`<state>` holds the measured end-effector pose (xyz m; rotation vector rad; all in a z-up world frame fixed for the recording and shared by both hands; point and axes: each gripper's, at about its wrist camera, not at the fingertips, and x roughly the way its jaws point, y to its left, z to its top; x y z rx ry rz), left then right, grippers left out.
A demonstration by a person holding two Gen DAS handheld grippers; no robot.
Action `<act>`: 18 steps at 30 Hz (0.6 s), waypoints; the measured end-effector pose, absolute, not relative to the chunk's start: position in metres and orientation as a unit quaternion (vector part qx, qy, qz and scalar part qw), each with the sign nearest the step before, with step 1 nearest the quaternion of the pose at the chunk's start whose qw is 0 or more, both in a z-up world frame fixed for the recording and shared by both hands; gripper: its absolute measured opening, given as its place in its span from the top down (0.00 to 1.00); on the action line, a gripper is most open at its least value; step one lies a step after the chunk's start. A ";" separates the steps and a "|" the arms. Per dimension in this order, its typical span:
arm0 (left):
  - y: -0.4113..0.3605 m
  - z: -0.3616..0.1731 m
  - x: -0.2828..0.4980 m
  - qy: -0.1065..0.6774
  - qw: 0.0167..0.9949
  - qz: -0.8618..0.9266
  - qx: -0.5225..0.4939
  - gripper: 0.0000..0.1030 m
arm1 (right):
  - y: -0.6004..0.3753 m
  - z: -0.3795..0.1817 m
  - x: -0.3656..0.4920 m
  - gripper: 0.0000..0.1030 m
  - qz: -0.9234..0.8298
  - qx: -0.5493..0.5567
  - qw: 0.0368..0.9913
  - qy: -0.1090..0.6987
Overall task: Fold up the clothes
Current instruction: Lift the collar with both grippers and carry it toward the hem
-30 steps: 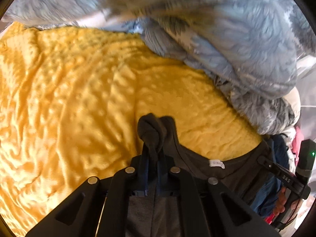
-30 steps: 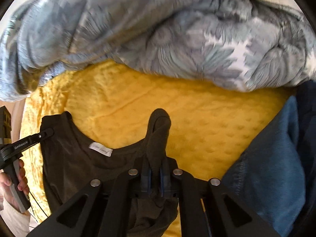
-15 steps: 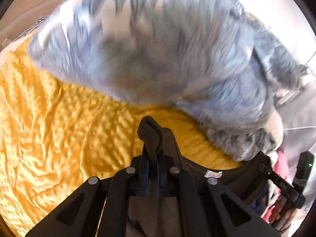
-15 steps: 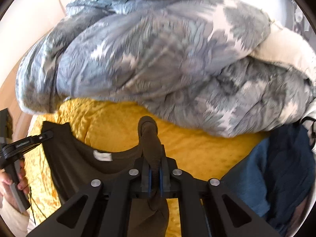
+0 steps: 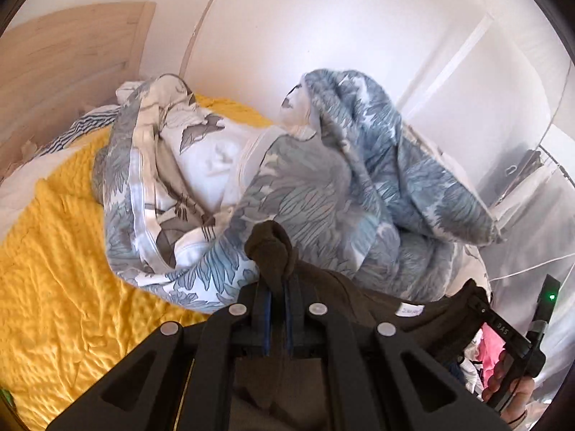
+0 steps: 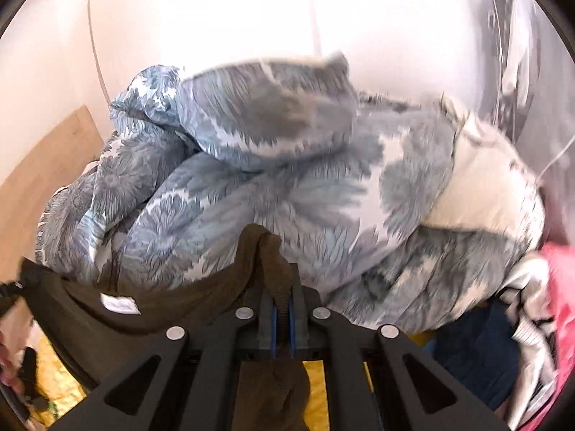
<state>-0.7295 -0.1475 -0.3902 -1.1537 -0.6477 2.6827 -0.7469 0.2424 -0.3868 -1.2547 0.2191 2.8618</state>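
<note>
The dark shirt (image 5: pixel 359 298) has been lifted off the yellow bedspread (image 5: pixel 61 251) toward the twelve o'clock duvet (image 5: pixel 323 186), shoulders pinched in the closed left gripper (image 5: pixel 276 287) and right gripper (image 6: pixel 282 301), hung ready for folding.

This is a bedroom in a home. A bed (image 5: pixel 54 269) carries a yellow bedspread (image 5: pixel 72 287), with a crumpled blue-and-white flowered duvet (image 5: pixel 323 186) heaped on it. A pale wooden headboard (image 5: pixel 64 54) stands against a plain white wall (image 5: pixel 323 18). Loose clothes (image 6: pixel 539 305) lie piled at the bed's edge, pink, striped and dark blue.
</note>
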 end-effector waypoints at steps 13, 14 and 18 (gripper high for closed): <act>-0.150 -0.427 -0.578 -0.200 0.165 0.886 -0.385 0.95 | 0.264 -0.437 -0.614 0.97 0.904 -0.409 -0.091 0.085; -0.148 -0.427 -0.565 -0.194 0.171 0.886 -0.385 0.95 | 0.263 -0.440 -0.602 0.97 0.903 -0.411 -0.098 0.080; -0.139 -0.430 -0.507 -0.170 0.197 0.884 -0.389 0.95 | 0.257 -0.449 -0.550 0.97 0.902 -0.412 -0.119 0.050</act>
